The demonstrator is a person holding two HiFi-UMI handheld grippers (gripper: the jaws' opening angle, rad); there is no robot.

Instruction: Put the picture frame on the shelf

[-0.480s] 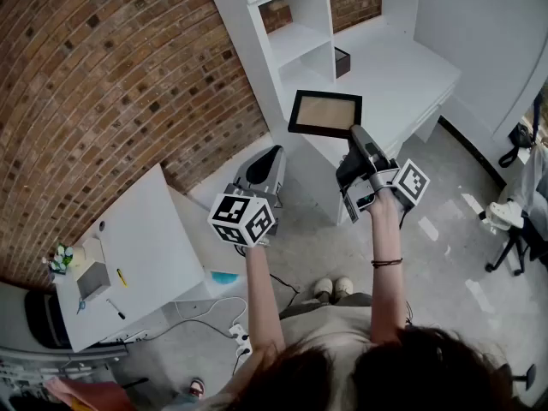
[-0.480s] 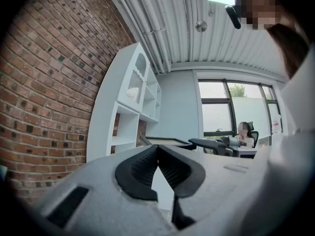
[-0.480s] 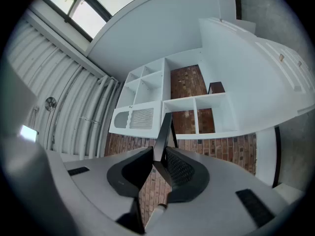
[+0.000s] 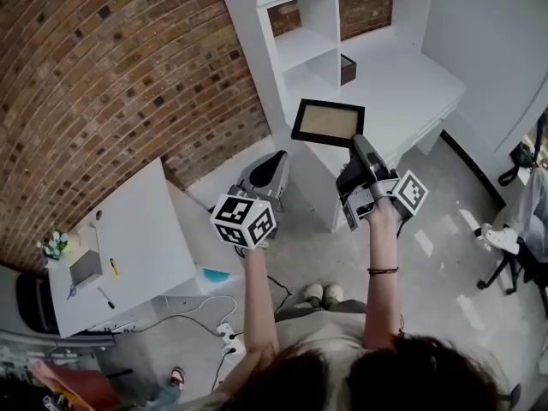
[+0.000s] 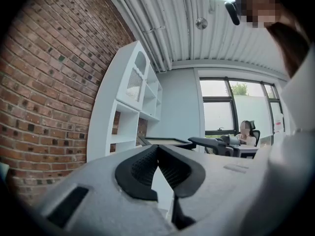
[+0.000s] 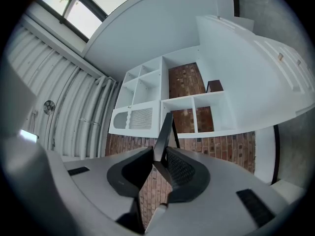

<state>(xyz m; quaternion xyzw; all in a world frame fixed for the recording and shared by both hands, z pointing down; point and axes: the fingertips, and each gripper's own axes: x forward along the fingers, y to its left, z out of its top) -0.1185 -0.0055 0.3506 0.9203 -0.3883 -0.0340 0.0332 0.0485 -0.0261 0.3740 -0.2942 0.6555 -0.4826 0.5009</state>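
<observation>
A black picture frame [image 4: 326,123] with a tan centre is held in the air in front of the white shelf unit [image 4: 308,37]. My right gripper [image 4: 353,144] is shut on its near edge. In the right gripper view the picture frame [image 6: 164,134] shows edge-on, rising from between the jaws of the right gripper [image 6: 158,160] toward the shelf unit [image 6: 162,104] and its cubbies. My left gripper [image 4: 270,166] is lower and to the left, shut with nothing between its jaws. The left gripper view shows the left gripper [image 5: 158,151] shut, with the frame [image 5: 165,141] beyond it.
A white desk top [image 4: 402,88] extends right of the shelf unit, with a small dark box [image 4: 346,68] in a low cubby. A brick wall [image 4: 111,84] runs along the left. A white table [image 4: 128,247] with small items stands at lower left. Cables lie on the floor [image 4: 218,324].
The view has shifted slightly; the frame and right gripper sit a little lower and nearer the shelf unit. The left gripper holds much the same place.
</observation>
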